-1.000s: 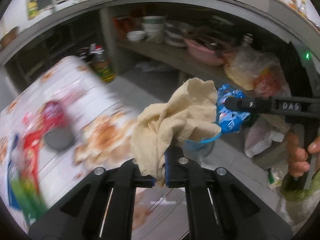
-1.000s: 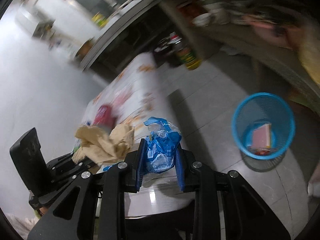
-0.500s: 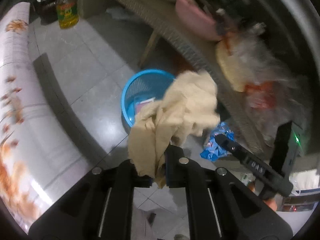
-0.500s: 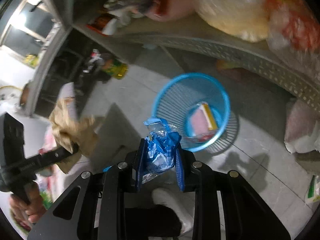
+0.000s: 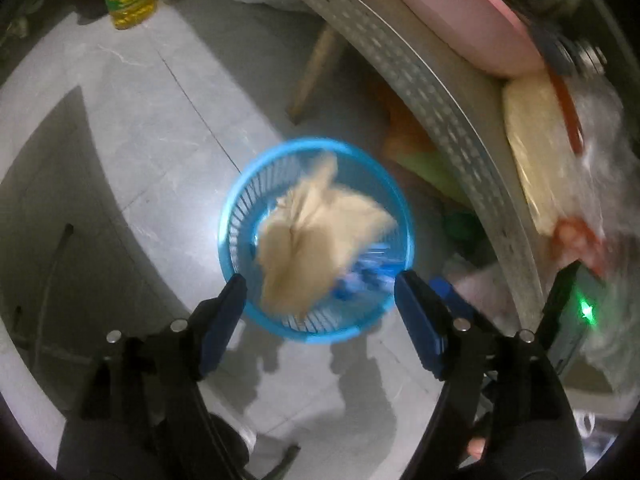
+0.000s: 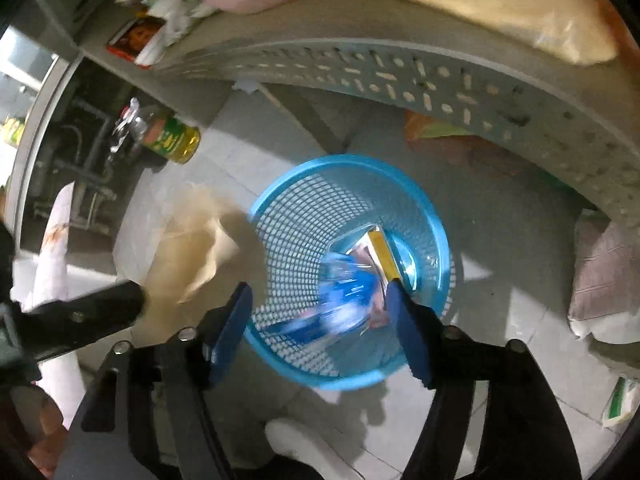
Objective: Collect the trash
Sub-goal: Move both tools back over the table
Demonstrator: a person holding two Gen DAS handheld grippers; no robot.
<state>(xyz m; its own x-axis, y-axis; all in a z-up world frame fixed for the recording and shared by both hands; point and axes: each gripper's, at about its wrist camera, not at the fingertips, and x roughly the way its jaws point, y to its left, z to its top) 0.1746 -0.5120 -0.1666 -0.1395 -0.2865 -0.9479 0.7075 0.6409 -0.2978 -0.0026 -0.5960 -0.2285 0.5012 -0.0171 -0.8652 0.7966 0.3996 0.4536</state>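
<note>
Both loads have dropped since a second ago: left gripper (image 5: 318,288) and right gripper (image 6: 318,300), jaws just sprung wide, release soft beige cloth (image 5: 316,236) and light, crinkly blue wrapper (image 6: 344,300) into blue basket (image 6: 280,196) at twelve o'clock; pinch any loose fold.

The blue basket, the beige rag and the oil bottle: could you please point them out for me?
blue basket (image 6: 280,192): right wrist view, on its far rim.
beige rag (image 5: 316,236): left wrist view, on its blurred middle.
oil bottle (image 5: 129,2): left wrist view, on its label.
</note>
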